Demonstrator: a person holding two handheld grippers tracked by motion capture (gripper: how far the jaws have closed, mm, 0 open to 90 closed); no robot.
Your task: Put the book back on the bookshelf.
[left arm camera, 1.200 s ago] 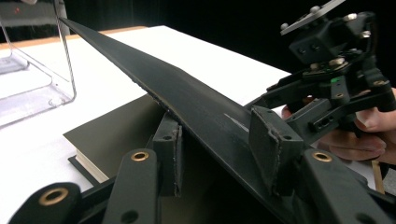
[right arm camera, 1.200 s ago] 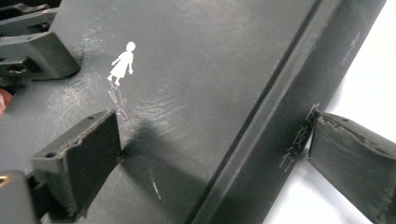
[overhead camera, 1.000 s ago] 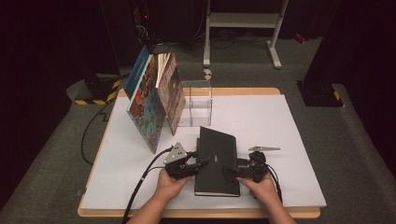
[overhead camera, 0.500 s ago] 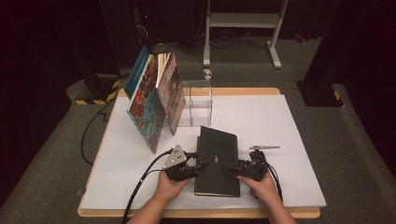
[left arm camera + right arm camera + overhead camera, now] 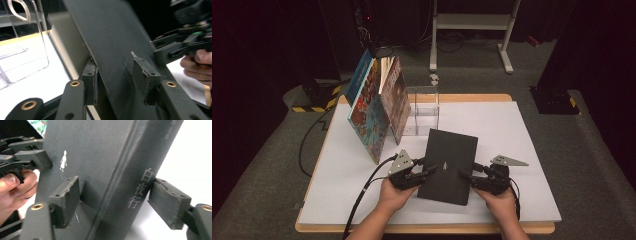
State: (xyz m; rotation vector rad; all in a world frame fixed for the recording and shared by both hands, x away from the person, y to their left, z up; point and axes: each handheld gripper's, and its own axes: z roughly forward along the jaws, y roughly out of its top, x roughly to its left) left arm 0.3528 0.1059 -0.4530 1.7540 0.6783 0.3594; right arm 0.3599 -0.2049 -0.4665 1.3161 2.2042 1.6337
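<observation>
Black book lies near the table's front edge, long axis running away from the person, between the 2 tools. Left gripper is clamped on the page edge; right gripper straddles the spine, pads spread (contact unclear). Both equally near, so a 2-handed lift looks likely.

book on surface, near front edge, centre | left claw at book's left edge | right claw at its right edge | stand behind book | leaning books left of stand, toward back-left corner
</observation>
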